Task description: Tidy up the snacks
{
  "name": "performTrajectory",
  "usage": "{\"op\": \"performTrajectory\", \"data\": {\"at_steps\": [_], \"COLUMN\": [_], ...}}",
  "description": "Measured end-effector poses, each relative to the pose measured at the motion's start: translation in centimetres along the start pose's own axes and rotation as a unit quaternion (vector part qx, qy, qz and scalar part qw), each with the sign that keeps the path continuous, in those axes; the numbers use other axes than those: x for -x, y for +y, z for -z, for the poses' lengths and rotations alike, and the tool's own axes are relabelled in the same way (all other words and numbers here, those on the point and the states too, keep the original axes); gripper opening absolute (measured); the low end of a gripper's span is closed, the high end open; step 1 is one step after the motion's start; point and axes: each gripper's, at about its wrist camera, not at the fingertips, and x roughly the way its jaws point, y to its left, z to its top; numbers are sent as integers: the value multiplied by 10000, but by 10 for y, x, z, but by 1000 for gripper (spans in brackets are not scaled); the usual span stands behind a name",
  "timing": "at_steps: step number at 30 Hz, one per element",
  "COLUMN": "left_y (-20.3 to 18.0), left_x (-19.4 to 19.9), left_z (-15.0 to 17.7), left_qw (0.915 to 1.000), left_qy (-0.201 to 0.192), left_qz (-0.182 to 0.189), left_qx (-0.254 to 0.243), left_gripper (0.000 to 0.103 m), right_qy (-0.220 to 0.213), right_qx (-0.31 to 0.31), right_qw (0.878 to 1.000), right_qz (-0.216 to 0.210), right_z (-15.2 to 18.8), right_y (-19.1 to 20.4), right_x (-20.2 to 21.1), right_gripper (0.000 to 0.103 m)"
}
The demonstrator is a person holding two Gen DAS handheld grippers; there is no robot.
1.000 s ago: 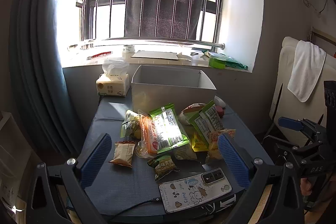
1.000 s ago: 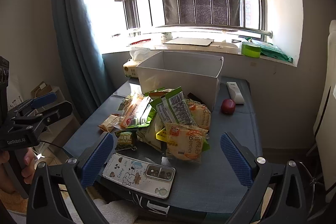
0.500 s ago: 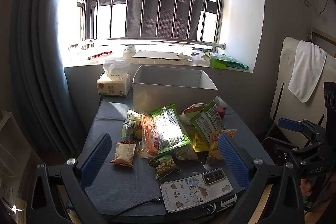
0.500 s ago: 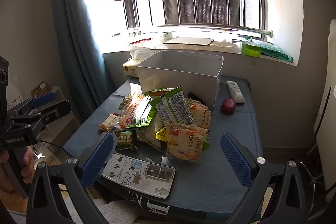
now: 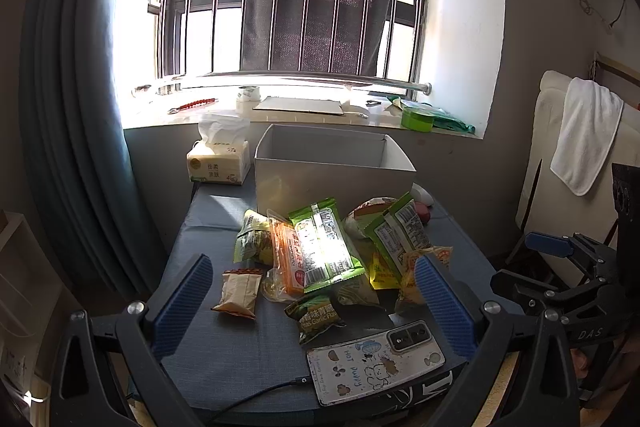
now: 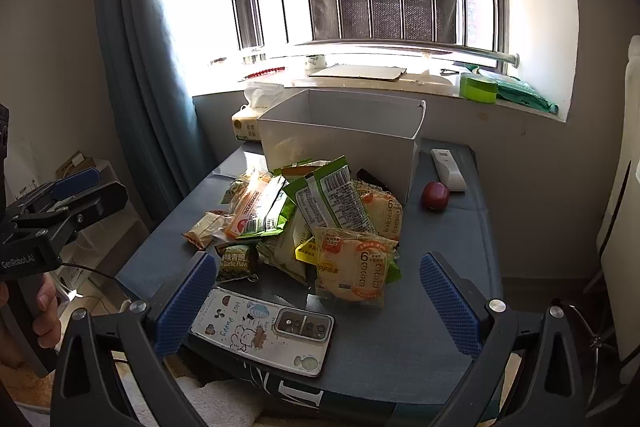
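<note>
A heap of snack packets (image 5: pixel 324 255) (image 6: pixel 312 219) lies mid-table in front of an open grey box (image 5: pixel 334 163) (image 6: pixel 340 131). On the heap's right sits an orange Lays pack (image 6: pixel 352 267). A small green garlic-pea packet (image 5: pixel 318 313) (image 6: pixel 236 263) and a brown packet (image 5: pixel 238 289) lie at its near and left edges. My left gripper (image 5: pixel 312 303) hangs open above the table's near edge, short of the heap. My right gripper (image 6: pixel 316 303) is open too, nothing between its fingers. Each gripper shows in the other's view.
A phone in a cartoon case (image 5: pixel 376 361) (image 6: pixel 264 331) lies at the near edge with a cable plugged in. A tissue pack (image 5: pixel 218 159) stands left of the box. A red round object (image 6: pixel 435 195) and a white remote (image 6: pixel 448 169) lie right of it. A hand (image 6: pixel 44 311) holds the left gripper.
Both views have shifted very slightly; the snacks, box and phone have not moved. Both grippers stay open.
</note>
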Motion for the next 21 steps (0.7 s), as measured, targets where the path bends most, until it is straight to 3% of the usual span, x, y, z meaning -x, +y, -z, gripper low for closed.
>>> {"op": "performTrajectory", "data": {"at_steps": [6, 13, 21], "left_y": [2, 6, 16], "left_x": [-1, -9, -18], "left_z": [1, 7, 18], "left_qw": [10000, 9999, 9994], "left_qy": [6, 100, 275], "left_qz": [-25, -39, -164], "left_qx": [9, 83, 130], "left_gripper": [103, 103, 103], "right_qy": [68, 284, 641], "right_qx": [-307, -961, -935], "right_qw": [9994, 9948, 9915], "right_qz": [136, 184, 635], "right_z": [6, 20, 31], "right_y": [-7, -27, -30], "right_x": [-14, -64, -121], "right_gripper": [103, 103, 103]}}
